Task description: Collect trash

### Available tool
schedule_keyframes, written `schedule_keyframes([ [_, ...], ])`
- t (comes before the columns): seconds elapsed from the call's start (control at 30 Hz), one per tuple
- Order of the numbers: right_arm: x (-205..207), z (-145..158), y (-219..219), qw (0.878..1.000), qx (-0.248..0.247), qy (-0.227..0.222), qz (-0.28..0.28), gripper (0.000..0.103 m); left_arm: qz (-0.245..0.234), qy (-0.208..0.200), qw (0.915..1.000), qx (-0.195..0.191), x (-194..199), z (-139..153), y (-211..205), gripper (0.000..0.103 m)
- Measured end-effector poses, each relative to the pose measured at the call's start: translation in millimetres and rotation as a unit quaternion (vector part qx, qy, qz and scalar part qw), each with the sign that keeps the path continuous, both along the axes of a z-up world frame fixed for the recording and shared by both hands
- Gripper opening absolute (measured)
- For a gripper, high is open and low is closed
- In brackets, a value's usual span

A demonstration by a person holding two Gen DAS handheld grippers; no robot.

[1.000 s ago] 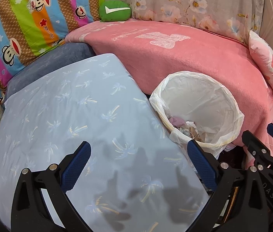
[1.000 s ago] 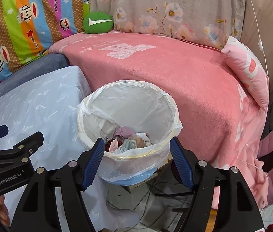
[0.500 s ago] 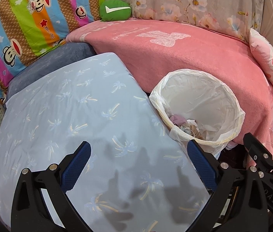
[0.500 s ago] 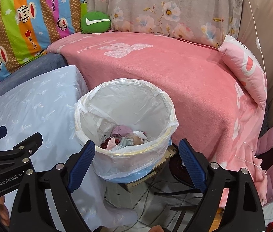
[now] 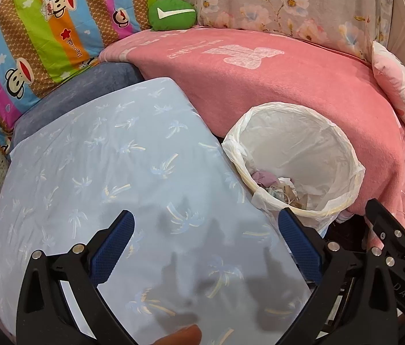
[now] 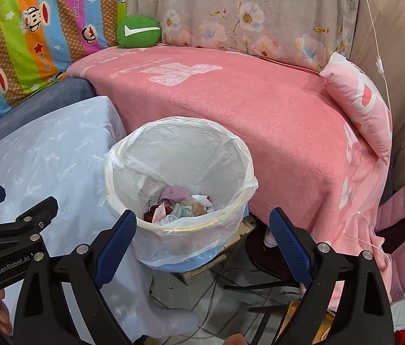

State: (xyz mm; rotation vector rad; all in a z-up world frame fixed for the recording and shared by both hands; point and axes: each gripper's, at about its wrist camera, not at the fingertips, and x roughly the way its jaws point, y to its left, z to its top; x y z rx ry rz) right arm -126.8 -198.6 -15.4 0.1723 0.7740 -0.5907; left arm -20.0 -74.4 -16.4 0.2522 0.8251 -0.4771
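A white-lined waste bin (image 6: 191, 155) stands on the floor between the blue-clothed table and the pink sofa, with crumpled trash (image 6: 179, 204) at its bottom. My right gripper (image 6: 202, 214) hovers just above the bin's near rim; its jaws are opening, and nothing is between its blue pads. In the left wrist view the bin (image 5: 343, 143) sits at the right with the trash (image 5: 277, 187) partly visible. My left gripper (image 5: 204, 215) is open over the table cloth with nothing in it.
The table wears a light blue palm-print cloth (image 5: 110, 155). A pink blanket (image 6: 245, 100) covers the sofa behind the bin, with a green cushion (image 6: 138, 33) and a pink pillow (image 6: 360, 97) on it. Cables (image 6: 231, 296) lie on the floor below the bin.
The right gripper's jaws have spread wider apart above the bin. The left gripper and the bin have stayed put.
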Motion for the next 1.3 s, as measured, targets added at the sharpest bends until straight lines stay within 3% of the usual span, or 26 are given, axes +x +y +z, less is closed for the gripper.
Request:
schedule_keyframes([
  [0.33,-1.7,-1.3,1.4,1.000,-0.004,-0.002,0.000,0.091,0.009,0.016,0.9998,-0.004,1.3,-3.9,2.1,0.096],
  [1.23,-1.8,-8.4,-3.4,1.000,0.002,0.007,-0.005,0.091,0.010,0.011,0.9999,0.008,-4.6,-7.1,-5.3,0.096],
  [1.3,-2.2,-9.0,-3.3,1.000,0.003,0.008,-0.006,0.098,0.010,0.011,0.9999,0.009,-4.9,-7.1,-5.0,0.096],
])
